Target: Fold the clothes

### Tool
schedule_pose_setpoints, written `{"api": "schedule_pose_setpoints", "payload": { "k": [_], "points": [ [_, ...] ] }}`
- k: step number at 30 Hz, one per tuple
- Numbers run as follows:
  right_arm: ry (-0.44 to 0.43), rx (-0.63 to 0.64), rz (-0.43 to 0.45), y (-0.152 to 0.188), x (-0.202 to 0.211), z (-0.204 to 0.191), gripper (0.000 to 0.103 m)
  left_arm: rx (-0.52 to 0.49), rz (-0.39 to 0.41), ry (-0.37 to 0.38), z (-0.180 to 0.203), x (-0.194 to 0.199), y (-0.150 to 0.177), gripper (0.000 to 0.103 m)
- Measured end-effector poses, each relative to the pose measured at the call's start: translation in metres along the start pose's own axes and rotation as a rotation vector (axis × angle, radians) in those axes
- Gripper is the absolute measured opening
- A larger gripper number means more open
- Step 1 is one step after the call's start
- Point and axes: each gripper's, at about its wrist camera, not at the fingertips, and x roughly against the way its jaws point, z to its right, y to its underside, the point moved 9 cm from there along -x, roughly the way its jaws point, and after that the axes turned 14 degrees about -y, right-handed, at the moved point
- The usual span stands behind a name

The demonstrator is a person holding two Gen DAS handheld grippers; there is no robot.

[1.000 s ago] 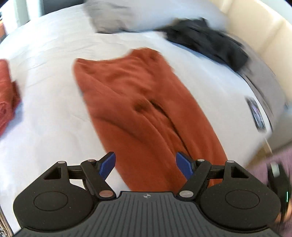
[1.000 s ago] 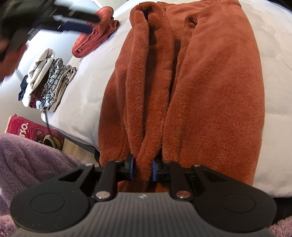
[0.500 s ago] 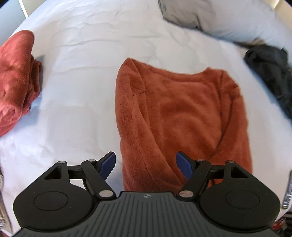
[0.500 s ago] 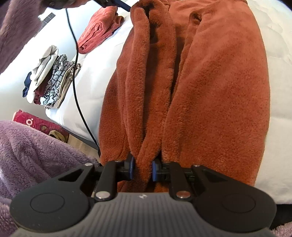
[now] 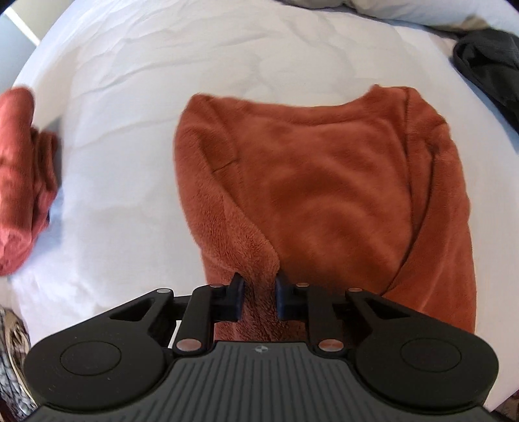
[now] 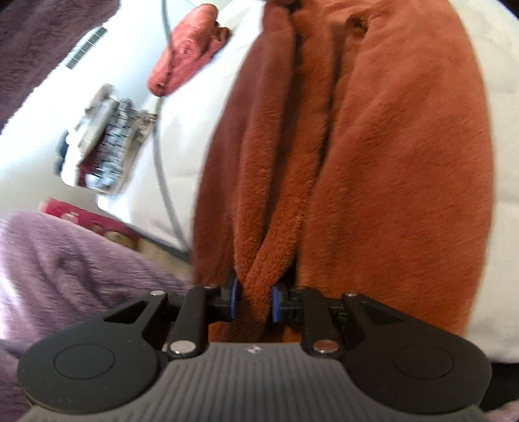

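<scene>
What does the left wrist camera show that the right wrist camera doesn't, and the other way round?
Only the left wrist view: the left gripper, its fingers closing with a fold of the rust fleece garment between them, a black garment at the far right, and pillows.

Only the right wrist view: the right gripper shut on a bunched fold of the same garment, a stack of folded clothes, a grey cable and a purple fleece sleeve.

Both: the rust garment, the white bed, and a folded red item.
</scene>
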Motion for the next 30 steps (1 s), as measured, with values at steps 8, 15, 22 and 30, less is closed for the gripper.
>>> {"api": "schedule_pose_setpoints", "payload": {
  "k": [8, 15, 22, 30],
  "points": [
    [-0.042, -0.093, -0.018, 0.005, -0.006, 0.014, 0.019, -0.074, 0.005, -0.072, 0.055, -0.039, -0.006, 0.016],
    [-0.053, -0.125, -0.029, 0.004, -0.009, 0.017, 0.018, -0.068, 0.010, -0.077, 0.053, -0.033, -0.004, 0.021],
    [-0.021, -0.109, -0.030, 0.006, -0.003, 0.015, 0.021, -0.090, 0.123, 0.055, 0.042, 0.010, 0.008, 0.056],
    [0.057, 0.001, -0.005, 0.004, 0.020, -0.005, 0.058, -0.091, 0.255, 0.151, 0.026, 0.084, 0.053, 0.056]
  ]
}}
